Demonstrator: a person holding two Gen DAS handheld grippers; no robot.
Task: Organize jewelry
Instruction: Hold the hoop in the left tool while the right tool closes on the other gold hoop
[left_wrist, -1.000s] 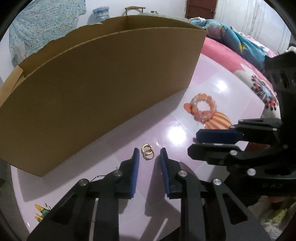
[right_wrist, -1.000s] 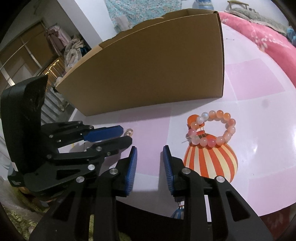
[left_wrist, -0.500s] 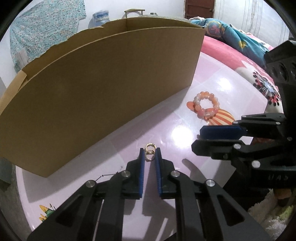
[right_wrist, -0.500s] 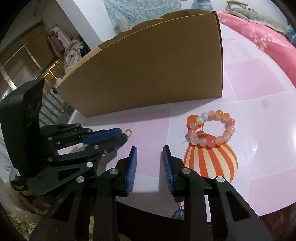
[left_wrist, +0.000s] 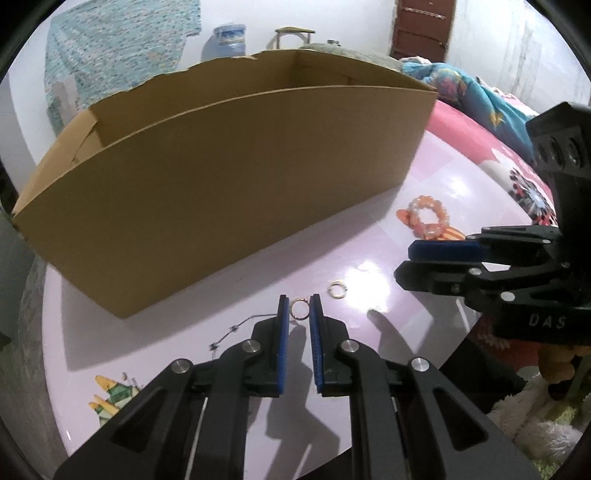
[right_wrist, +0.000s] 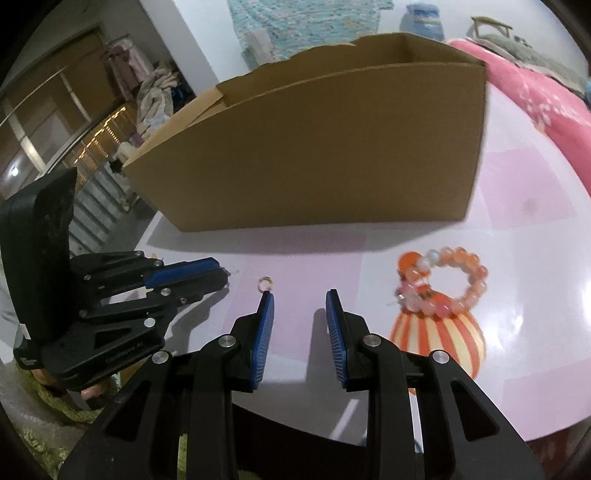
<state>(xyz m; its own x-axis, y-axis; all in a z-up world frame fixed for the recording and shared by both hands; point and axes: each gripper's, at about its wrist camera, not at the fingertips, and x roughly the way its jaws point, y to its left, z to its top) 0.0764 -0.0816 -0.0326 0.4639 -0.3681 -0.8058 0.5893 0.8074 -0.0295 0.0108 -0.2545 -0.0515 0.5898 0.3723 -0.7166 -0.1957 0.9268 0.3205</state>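
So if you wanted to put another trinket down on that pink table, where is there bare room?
The widest bare patch lies right of the cardboard box, beyond the bead bracelet. A narrower strip runs between box and bracelet. It is crowded near the gold ring held in the left gripper, the loose ring and thin chain.

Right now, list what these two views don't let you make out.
- Box interior: both views, its near wall hides the floor.
- Ring in the left gripper: right view, the fingers cover it.
- Bracelet beads: motion blur in both views.
- Thin chain: left view, too small; fingers cover its end.
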